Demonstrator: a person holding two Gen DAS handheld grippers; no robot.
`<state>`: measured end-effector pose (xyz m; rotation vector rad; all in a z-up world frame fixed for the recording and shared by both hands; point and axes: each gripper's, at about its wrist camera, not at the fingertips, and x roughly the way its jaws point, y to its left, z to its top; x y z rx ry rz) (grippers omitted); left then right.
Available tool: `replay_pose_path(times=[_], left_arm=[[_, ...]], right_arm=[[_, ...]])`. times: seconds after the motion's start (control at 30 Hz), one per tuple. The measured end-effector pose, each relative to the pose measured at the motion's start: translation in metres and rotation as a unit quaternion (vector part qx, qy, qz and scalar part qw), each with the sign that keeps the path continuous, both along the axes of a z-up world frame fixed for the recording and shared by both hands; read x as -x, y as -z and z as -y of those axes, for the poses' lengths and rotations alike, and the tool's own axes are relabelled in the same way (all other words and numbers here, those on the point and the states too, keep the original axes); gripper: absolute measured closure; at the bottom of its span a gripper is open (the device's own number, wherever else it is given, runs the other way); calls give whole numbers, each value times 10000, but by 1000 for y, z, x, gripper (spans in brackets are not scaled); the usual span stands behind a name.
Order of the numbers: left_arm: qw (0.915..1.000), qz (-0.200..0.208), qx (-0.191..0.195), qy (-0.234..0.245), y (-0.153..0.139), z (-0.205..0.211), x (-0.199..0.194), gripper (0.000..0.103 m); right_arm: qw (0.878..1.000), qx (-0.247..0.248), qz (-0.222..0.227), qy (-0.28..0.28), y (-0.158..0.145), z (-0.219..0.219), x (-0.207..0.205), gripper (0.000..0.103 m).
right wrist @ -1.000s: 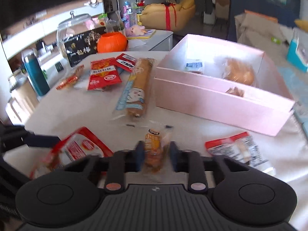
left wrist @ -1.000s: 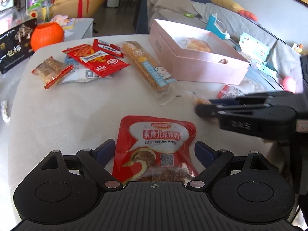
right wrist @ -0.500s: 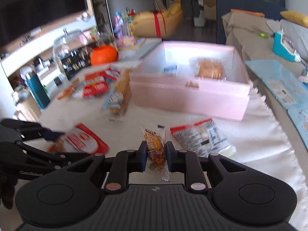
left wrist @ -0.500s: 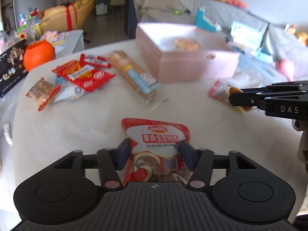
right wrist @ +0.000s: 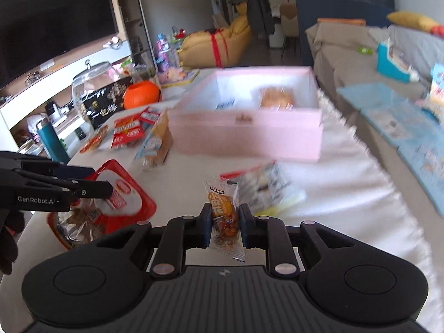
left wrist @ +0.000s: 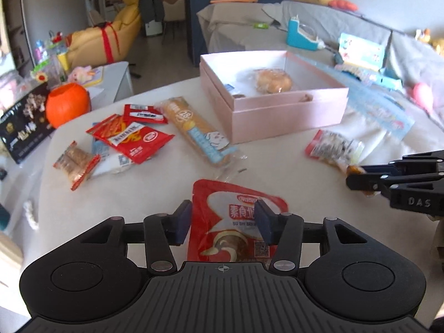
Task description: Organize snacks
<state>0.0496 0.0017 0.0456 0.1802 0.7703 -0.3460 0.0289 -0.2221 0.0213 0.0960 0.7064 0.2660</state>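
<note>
We see a cloth-draped tabletop point(left wrist: 277, 172) in a living room; our left gripper point(left wrist: 223, 222) pinches a glossy red pouch point(left wrist: 236, 222), jaws just closing, while our right gripper point(right wrist: 223, 227) clamps 1 crinkly orange packet point(right wrist: 223, 216) before a rectangular pink box point(left wrist: 288, 111).

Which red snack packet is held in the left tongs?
The big red pouch nearest the camera, pinched by the left tongs; the other red packets lie loose near the orange pumpkin.

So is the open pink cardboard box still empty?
No, the pink cardboard box already holds a round golden bun in clear wrap and a small blue-and-white packet.
</note>
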Motion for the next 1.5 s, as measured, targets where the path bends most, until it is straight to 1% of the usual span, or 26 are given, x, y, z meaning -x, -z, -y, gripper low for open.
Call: replay_pose_path(times=[0.1,0.17,0.27,0.3,0.37,0.4,0.47,0.53,0.57,0.67,0.77,0.8,0.83,0.93,1.0,1.07,1.17,1.2,1.23,1.27,1.3,1.33,1.5], left_arm=[[9999,45,-92,53,1,1,2,47],[10000,51,-31,80,-1,-2,1,46],[9998,203,42,29,-5,-8,3,49],[9997,192,107,62,-5,-9,3,50],[9995,28,241,209,-2,-9,3,50],[9994,-67,191,291,1,-5,4,50],[9988,-183,-121,445,11,7,7,48],[9968,-5,-513,613,19,19,14,41],[9956,30,-653,675,21,24,16,35],[9937,3,-797,788,25,33,17,23],[9949,-100,-688,735,23,27,11,24],[9956,-148,-653,656,23,23,8,25],[9962,-183,-633,564,23,18,5,23],[9977,-267,-540,311,26,3,-5,23],[9985,-261,-429,209,28,-5,-10,20],[9989,-337,-299,137,30,-10,-16,13],[9986,-520,53,27,32,-18,-25,11],[9986,-529,26,55,32,-17,-26,10],[9986,-529,-18,82,32,-15,-25,9],[9985,-535,-24,83,32,-14,-25,9],[9986,-530,-17,76,33,-14,-24,9],[9986,-525,-10,79,33,-14,-24,9],[9984,-535,-22,178,33,-12,-17,9]], right_arm=[[9999,4,-118,-111,17,-9,-4,83],[9999,56,90,-99,23,-14,-3,82],[9998,33,145,-115,24,-15,-2,79],[9998,-8,147,-121,24,-14,-1,78],[9998,-98,136,-112,25,-11,-2,78],[9998,-131,133,-107,25,-10,-2,78],[9997,-169,134,-95,26,-9,-2,78],[9997,-187,136,-86,26,-10,-3,78],[9997,-193,135,-84,26,-10,-3,78],[9997,-188,136,-86,26,-9,-3,78],[9997,-183,138,-85,26,-9,-3,78],[9997,-180,140,-84,26,-9,-3,78],[9997,-183,139,-83,26,-9,-3,78],[9997,-182,139,-86,26,-9,-3,78],[9997,-160,144,-85,26,-9,-2,78],[9998,-96,150,-72,25,-11,-2,78],[9994,283,173,-56,23,-23,-1,77],[9990,414,158,-46,22,-27,-1,74],[9988,465,118,-47,21,-31,-2,66],[9990,447,61,-69,20,-33,-4,61],[9992,395,-3,-85,19,-34,-6,55],[9993,358,-62,-79,18,-35,-8,51],[9980,540,-290,-143,14,-42,-14,46]])
